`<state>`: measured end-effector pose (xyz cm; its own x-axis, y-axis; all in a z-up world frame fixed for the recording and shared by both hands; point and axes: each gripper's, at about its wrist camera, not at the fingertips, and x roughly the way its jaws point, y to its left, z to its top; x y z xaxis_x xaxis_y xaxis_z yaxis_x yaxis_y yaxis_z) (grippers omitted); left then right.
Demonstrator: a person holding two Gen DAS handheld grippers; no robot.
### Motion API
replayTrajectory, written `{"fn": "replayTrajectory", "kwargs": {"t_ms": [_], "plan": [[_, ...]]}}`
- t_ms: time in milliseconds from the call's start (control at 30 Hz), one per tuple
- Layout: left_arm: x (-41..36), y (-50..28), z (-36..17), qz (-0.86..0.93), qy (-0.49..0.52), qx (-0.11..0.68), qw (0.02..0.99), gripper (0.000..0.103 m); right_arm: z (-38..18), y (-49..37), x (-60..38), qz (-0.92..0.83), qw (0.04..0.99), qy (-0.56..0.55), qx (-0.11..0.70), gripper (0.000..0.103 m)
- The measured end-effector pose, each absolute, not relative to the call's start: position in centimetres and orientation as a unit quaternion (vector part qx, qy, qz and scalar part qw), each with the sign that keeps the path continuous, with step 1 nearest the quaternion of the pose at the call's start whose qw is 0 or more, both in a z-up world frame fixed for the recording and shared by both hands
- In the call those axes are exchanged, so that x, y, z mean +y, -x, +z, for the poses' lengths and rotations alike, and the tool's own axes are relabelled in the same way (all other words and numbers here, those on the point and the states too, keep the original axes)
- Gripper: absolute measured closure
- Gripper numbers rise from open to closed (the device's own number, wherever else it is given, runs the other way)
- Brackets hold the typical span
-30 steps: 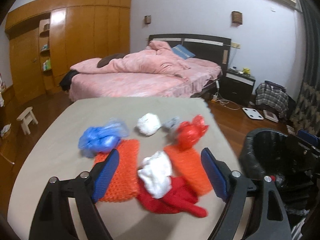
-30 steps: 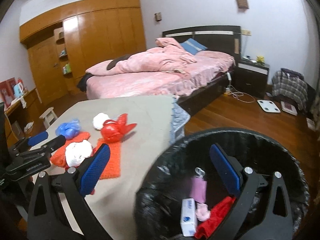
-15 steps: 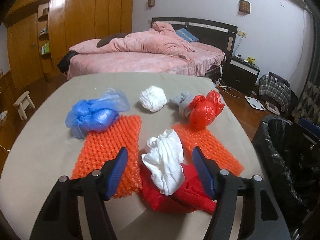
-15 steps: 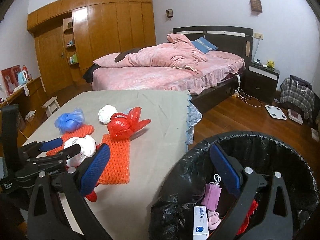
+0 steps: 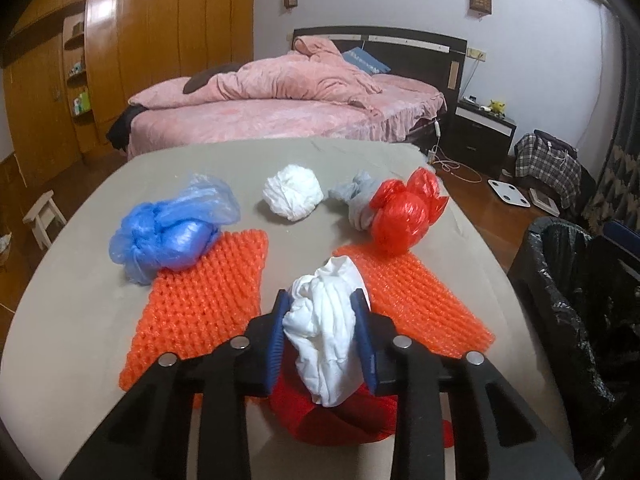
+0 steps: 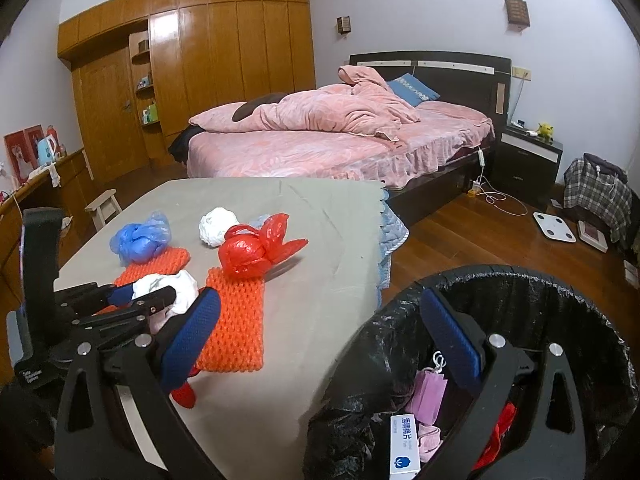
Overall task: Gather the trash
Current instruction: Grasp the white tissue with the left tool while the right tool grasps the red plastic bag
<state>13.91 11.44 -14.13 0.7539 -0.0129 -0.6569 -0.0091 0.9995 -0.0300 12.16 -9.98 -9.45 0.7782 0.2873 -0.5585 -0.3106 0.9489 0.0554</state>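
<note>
On the grey table (image 5: 80, 280) my left gripper (image 5: 321, 300) is closing, and both blue pads press on a crumpled white wad (image 5: 324, 328). The wad lies on a red piece (image 5: 332, 416) between two orange foam nets (image 5: 204, 304) (image 5: 412, 296). Farther off lie a blue plastic bag (image 5: 168, 236), a white ball (image 5: 294, 192), a grey bag (image 5: 360, 196) and a red plastic bag (image 5: 404, 216). My right gripper (image 6: 320, 300) stands open with nothing in it, over the near rim of the black-lined bin (image 6: 520, 292). The right wrist view shows the left gripper (image 6: 140, 298) on the wad (image 6: 180, 284).
The bin (image 5: 560, 260) stands on the wooden floor off the table's right edge and holds a pink mask (image 6: 430, 392), a white box (image 6: 404, 448) and red scraps. Beyond the table is a pink bed (image 6: 320, 148). A small stool (image 6: 104, 204) stands at the left.
My left gripper has sunk toward the table and its jaws have narrowed from wide apart to pressing on the white wad. The right gripper has stayed open by the bin.
</note>
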Motion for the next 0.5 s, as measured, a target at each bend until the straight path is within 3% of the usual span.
{"fn": "replayTrajectory", "kwargs": {"t_ms": [500], "plan": [[14.0, -13.4, -10.8, 0.025, 0.036, 0.304, 0.952, 0.072, -8.8, -13.5, -7.9, 0.175, 0.942, 0.011, 0.285, 0.006]]}}
